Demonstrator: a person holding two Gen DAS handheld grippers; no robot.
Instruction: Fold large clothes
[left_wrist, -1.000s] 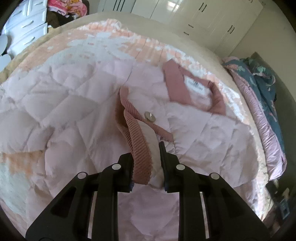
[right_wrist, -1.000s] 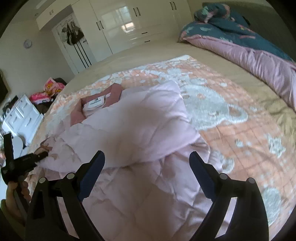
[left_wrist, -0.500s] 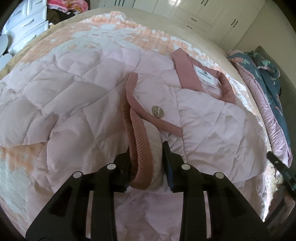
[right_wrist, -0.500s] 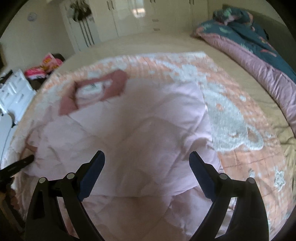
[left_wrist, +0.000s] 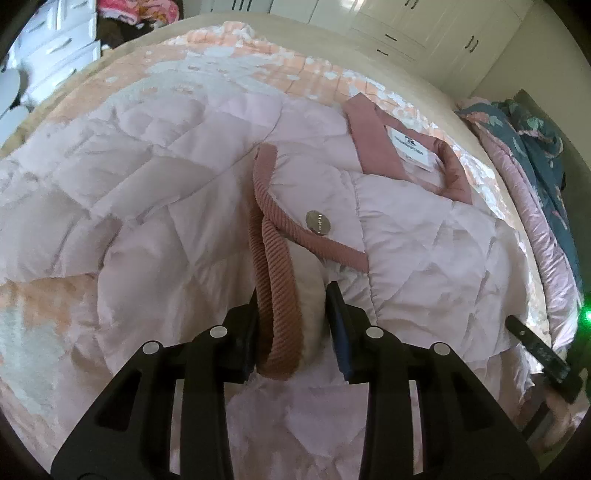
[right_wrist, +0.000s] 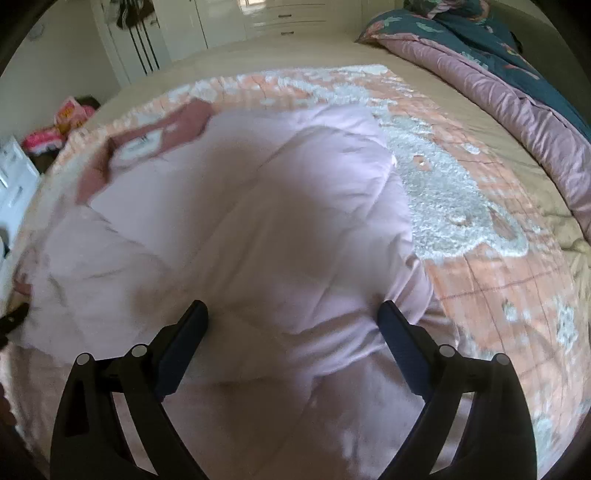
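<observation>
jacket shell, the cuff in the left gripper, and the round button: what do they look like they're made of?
Jacket: thin woven synthetic, probably, pale pink with a slight sheen; quilted stitch lines and puffy panels suggest padding.
Cuff: dusty-rose ribbed knit, going by the parallel ridges; it sits between the opening jaws of the left gripper.
Button: looks like pale, shiny metal, possibly metallised plastic.

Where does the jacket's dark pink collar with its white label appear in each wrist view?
Left wrist: collar upper right, beyond the cuff between the opening jaws.
Right wrist: collar upper left, blurred, far side of the jacket.
Shared landmark: teal and pink duvet along the right edge.
</observation>
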